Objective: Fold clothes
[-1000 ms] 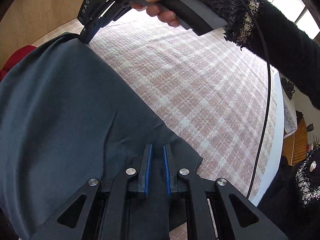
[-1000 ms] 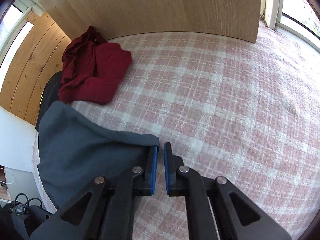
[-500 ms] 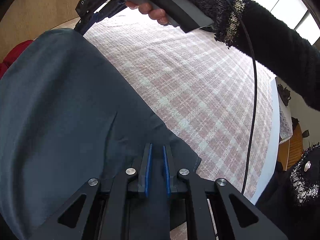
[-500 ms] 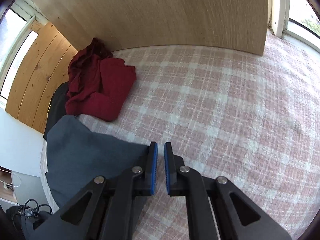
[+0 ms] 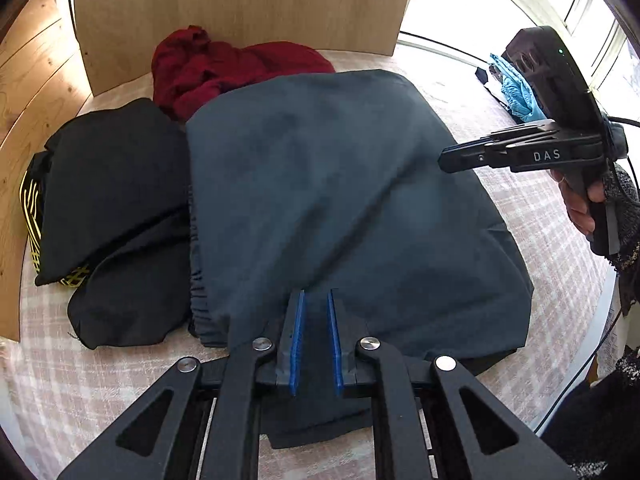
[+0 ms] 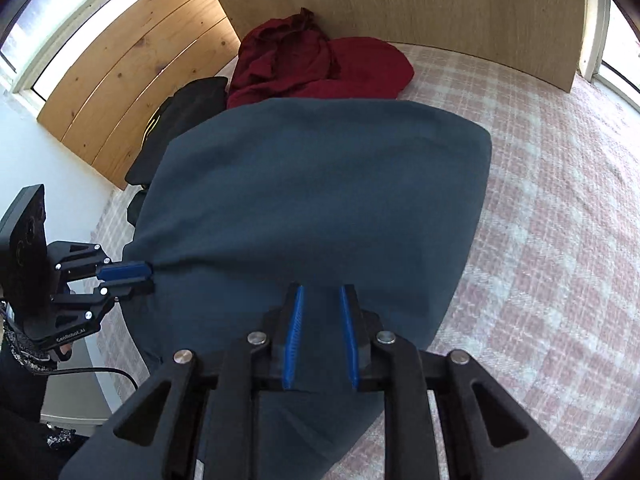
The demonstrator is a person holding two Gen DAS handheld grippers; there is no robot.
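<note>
Grey-blue garment [image 6: 320, 200] lies folded on the pink plaid bedcover [image 6: 560, 260], w/ black clothes [image 5: 108, 208] to its left & red clothes [image 6: 320, 60] beyond. Left gripper [image 6: 146, 276] pinches its near-left edge. Right gripper [image 6: 322, 334], jaws just opening, is slightly apart over the cloth, not clamping it.

A bed covered in a pink-and-white checked blanket [image 6: 552, 208] fills the room's middle, with a pale wooden headboard [image 6: 440, 4] standing upright at its far end. To one side runs a wall of knotty pine planks [image 6: 120, 80] set at a slant in the fisheye view — above them a window [image 6: 76, 32] glows white with daylight. More bright windows [image 5: 500, 8] line the opposite side, washing out that corner, and a plain white wall [image 6: 52, 160] shows below the planks.
</note>
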